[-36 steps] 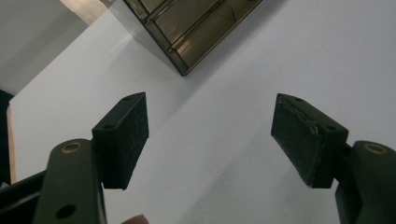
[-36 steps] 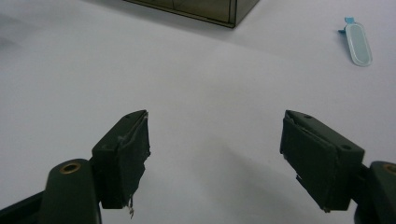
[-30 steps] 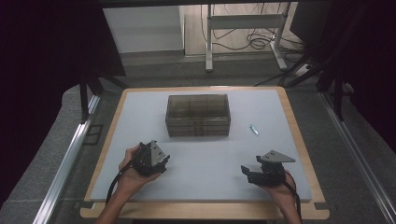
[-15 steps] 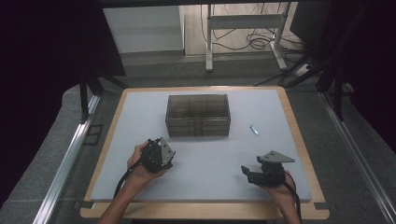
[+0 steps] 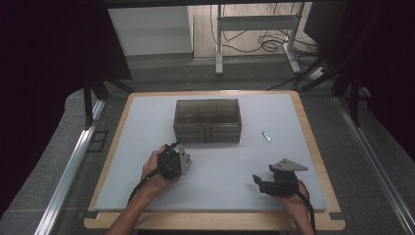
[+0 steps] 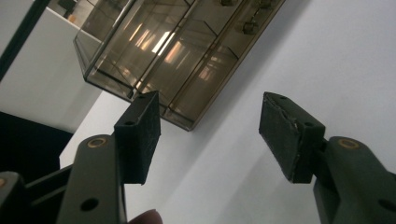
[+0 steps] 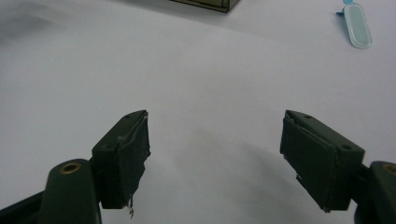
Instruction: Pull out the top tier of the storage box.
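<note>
Both jaws spread, empty: left gripper [image 5: 172, 161] at 6 o'clock of smoked box [image 5: 207, 120]; right gripper [image 5: 277, 182] low; small bluish item [image 5: 265, 135], possibly a clip.

Compartment box [image 5: 207, 120], smoky translucent, toward the far edge of the table [image 5: 147, 127]: contents too dim to identify from the high view. In the left gripper view the box [image 6: 173, 51] is cut off by the top edge; small items inside at top are blurred, kind undeterminable.

Small pale-blue object [image 5: 265, 135], right of the box: too small to identify from above. In the right gripper view the object [image 7: 357, 17] is clipped at the top edge; type unclear.

Box corner [image 7: 205, 4], right gripper view: only a sliver shows at the top edge.

Left gripper [image 5: 172, 160], high view: jaw spacing hidden by its body and the hand [image 5: 155, 169].
</note>
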`<state>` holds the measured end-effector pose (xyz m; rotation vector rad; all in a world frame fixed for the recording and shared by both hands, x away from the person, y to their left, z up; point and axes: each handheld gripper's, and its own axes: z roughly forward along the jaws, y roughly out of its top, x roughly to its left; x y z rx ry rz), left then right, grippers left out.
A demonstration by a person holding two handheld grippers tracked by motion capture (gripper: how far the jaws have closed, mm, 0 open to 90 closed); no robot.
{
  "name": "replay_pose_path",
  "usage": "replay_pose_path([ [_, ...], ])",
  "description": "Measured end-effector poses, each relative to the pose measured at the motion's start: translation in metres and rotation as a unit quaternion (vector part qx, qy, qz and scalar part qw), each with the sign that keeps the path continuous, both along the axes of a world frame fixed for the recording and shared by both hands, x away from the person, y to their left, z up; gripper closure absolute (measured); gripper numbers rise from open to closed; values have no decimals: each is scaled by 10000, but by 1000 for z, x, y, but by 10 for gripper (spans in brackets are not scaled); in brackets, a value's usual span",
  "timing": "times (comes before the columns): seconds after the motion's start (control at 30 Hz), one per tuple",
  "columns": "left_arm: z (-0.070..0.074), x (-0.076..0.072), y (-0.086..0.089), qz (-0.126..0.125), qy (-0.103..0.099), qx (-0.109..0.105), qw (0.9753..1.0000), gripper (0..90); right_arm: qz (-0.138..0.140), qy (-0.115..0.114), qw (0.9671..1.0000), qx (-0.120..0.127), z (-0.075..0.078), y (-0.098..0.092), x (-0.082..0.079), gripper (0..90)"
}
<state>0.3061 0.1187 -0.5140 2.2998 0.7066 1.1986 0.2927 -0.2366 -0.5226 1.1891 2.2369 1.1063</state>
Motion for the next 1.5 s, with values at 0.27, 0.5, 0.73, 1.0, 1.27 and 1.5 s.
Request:
replay_pose_path([
  [0.27, -1, 4, -5, -21, -2, 90, 10000, 402, 11, -11, 10000, 34, 0, -1, 0, 235],
  [0.5, -3, 10, -9, -21, 1, 202, 9998, 411, 21, 8, 10000, 13, -1, 0, 1, 235],
  [0.73, -2, 14, -11, -32, 8, 269, 9996, 417, 27, 9, 10000, 60, 0, 0, 0, 235],
  [1.0, -2, 20, -16, -73, -39, 262, 9996, 419, 8, -33, 10000, 57, 1, 0, 0, 236],
  [1.27, 0, 24, -20, -106, -42, 369, 9993, 421, 19, -21, 10000, 49, 0, 1, 0, 235],
  [1.5, -2, 27, -24, -125, -90, 317, 9994, 427, 11, -57, 10000, 34, 0, 2, 0, 238],
])
